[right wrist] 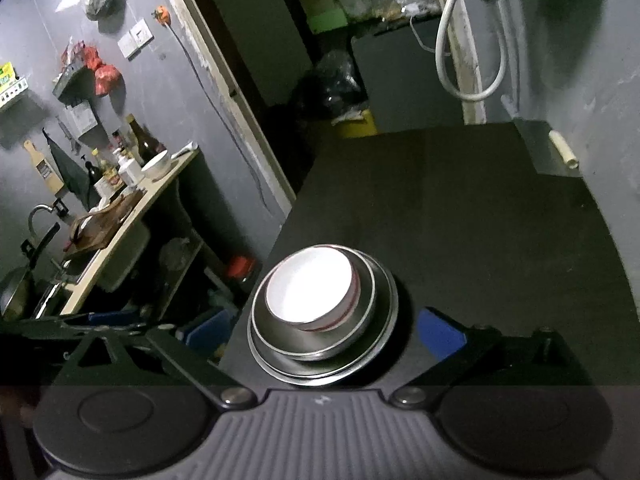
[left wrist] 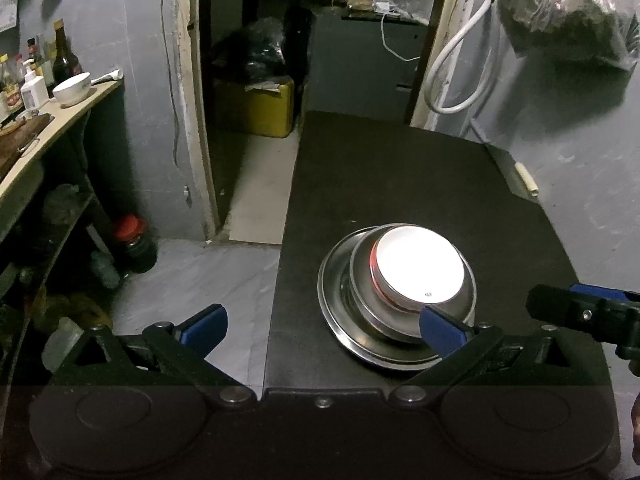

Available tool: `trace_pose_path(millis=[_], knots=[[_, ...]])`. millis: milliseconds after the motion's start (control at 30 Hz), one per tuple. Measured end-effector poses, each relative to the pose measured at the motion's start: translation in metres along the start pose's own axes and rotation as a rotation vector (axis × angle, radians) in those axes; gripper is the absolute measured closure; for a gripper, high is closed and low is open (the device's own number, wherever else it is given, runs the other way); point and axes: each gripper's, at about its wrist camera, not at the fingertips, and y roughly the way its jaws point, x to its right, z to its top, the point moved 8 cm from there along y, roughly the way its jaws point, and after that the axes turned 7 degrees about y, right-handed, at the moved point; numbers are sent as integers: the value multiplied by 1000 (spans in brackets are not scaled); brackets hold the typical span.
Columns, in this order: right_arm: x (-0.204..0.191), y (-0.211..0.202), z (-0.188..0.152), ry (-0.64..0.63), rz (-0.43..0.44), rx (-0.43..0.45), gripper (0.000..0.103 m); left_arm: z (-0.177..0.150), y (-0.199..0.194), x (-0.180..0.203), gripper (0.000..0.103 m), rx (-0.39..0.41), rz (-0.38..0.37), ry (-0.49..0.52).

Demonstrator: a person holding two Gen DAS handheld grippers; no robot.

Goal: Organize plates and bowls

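With both the left claw (left wrist: 322, 330) and right claw (right wrist: 322, 332) hovering wide and empty, the white red-banded ceramic bowl (left wrist: 420, 270) is sitting off-centre inside stacked steel dishes (left wrist: 352, 320) near the black counter's (left wrist: 400, 180) left edge, risking a slide off if nudged.

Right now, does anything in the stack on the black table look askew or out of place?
Slightly. The white bowl sits tilted and off-centre inside the steel bowl, which is itself off-centre on the steel plate. Nothing spilled or damaged.

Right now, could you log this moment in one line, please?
left gripper open | right gripper open | white bowl in steel bowl on steel plate
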Motion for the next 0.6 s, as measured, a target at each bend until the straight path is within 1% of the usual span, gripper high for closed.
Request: trace_pose_path(millis=[167,300,400,600], knots=[[-16,-11,-14,10,-37,39,0,-11,-10,-9,1,8,-72,7],[-32,-20,-31,19,-72,65,0,-23,-17,-19,1,-14,-129,12],[-43,-28,-47,27,-102,73,0,-33,-27,-26,1,5,-158,11],[-60,-49,-76,30,-156,95,0,-51,-45,-34,1,28,-182,41]])
